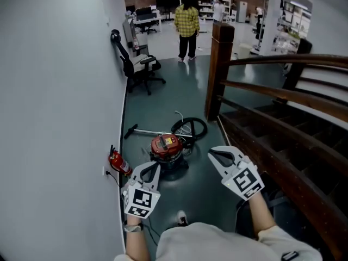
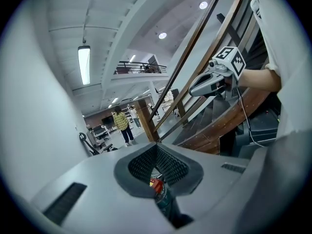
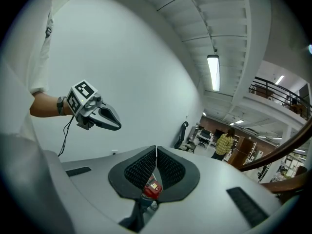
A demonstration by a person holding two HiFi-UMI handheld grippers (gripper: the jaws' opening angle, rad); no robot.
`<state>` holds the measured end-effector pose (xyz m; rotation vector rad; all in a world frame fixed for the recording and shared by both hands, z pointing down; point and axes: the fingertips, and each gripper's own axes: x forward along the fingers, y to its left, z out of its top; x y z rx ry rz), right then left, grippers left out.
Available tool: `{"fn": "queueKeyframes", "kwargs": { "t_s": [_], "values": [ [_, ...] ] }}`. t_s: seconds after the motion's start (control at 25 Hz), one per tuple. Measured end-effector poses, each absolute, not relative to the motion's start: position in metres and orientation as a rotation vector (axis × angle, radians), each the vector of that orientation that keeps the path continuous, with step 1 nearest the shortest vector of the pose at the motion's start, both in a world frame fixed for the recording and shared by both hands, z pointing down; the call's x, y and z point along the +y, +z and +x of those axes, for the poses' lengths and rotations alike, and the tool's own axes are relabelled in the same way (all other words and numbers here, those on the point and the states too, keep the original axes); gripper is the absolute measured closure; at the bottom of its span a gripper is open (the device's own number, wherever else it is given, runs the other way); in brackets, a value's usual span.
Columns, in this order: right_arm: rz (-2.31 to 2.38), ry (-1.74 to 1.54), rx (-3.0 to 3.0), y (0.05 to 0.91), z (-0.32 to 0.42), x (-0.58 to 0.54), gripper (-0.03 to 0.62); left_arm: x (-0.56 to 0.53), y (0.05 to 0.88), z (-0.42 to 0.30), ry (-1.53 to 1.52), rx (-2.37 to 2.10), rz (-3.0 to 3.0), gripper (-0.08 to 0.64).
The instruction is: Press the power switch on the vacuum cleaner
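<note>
A red canister vacuum cleaner [image 1: 166,145] sits on the dark floor with its black hose [image 1: 189,128] coiled behind it and its wand [image 1: 139,130] lying to the left. Both grippers hover above the floor, short of the vacuum. My left gripper [image 1: 154,166] is just left of it, jaws shut and empty. My right gripper [image 1: 212,153] is to its right, also shut on nothing. The vacuum cleaner [image 2: 156,184] shows small through the jaw opening of the left gripper [image 2: 157,146], and the vacuum cleaner [image 3: 151,189] likewise under the right gripper [image 3: 156,149].
A grey wall runs along the left, with a red fire extinguisher [image 1: 119,162] at its foot. A wooden stair railing [image 1: 261,88] and post [image 1: 218,69] close the right side. Farther back are an office chair [image 1: 138,67] and a person in a yellow checked shirt [image 1: 187,23].
</note>
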<state>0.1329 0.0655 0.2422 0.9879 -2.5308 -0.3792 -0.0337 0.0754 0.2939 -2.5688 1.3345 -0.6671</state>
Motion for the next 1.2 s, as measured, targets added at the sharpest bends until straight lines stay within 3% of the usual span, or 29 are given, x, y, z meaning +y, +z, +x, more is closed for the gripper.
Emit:
{"fn": "queueKeyframes", "kwargs": {
  "t_s": [0.44, 1.2],
  "values": [
    [0.996, -0.370, -2.523, 0.252, 0.101, 0.015, 0.561, 0.025, 0.308, -0.076, -0.683, 1.388, -2.581, 0.561],
    [1.014, -0.298, -2.499, 0.272, 0.072, -0.044, 0.561, -0.027, 0.321, -0.086, -0.674, 1.280, -2.647, 0.561]
  ]
}}
